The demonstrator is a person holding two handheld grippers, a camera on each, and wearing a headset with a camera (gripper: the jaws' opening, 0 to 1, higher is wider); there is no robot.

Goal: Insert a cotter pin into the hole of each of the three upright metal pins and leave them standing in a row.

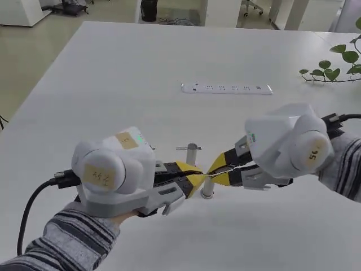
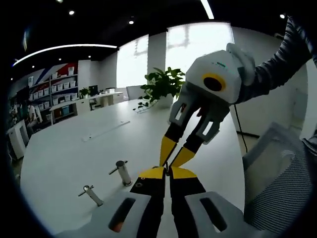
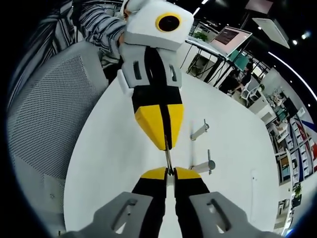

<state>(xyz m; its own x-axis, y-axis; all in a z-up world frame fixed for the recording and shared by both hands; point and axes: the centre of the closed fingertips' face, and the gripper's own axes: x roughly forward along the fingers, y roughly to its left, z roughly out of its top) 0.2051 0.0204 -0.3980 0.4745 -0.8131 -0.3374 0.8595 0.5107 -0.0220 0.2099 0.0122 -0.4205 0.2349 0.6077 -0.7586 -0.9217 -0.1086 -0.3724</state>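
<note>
A thin cotter pin (image 1: 206,172) hangs over the white table between two yellow-tipped grippers that meet tip to tip. My left gripper (image 1: 196,178) comes in from the left, shut on one end. My right gripper (image 1: 218,166) comes from the right and is shut on the other end (image 3: 168,157). An upright metal pin (image 1: 207,189) stands just below the tips. A second upright pin (image 1: 192,153) behind them has a cotter pin through its top. In the left gripper view, two pins (image 2: 123,171) (image 2: 92,194) with crosswise cotter pins lie left of my left gripper (image 2: 169,173).
A white power strip (image 1: 226,88) lies farther back on the table (image 1: 124,84). Plant leaves (image 1: 335,66) reach in at the far right edge. A grey mesh chair (image 3: 54,114) stands beside the table. The near table edge is close to my sleeves.
</note>
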